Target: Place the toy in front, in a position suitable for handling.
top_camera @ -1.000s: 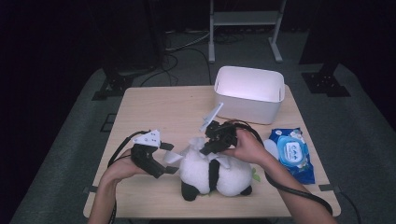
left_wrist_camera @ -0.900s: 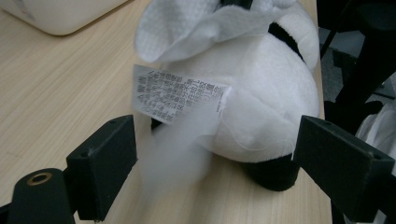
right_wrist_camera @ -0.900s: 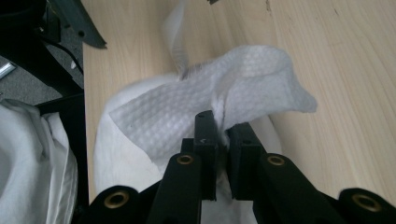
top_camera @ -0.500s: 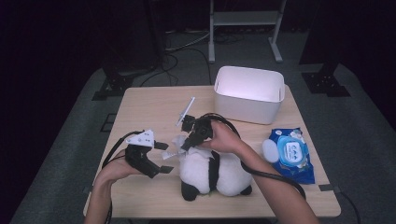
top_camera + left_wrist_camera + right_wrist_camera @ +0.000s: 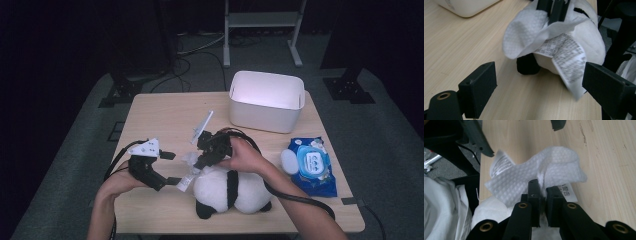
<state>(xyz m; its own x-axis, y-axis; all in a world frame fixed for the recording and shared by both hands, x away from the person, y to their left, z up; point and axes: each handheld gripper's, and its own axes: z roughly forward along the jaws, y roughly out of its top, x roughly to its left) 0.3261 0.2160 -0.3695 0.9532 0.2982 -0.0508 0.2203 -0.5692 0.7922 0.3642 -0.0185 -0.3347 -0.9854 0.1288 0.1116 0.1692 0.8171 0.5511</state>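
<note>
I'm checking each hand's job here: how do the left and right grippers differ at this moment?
The left gripper has its jaws spread wide and holds nothing; the right gripper is pinched shut on a white wipe. The left gripper sits beside the panda toy, its jaws either side of the toy's label; the right gripper presses the wipe against the toy. Both are black, two-jawed and hand-held.

I am bringing my right gripper (image 5: 200,162) back down from above the panda (image 5: 232,187) onto its left end, pressing the white wipe (image 5: 191,159) there, nearer my left gripper (image 5: 172,167).
</note>
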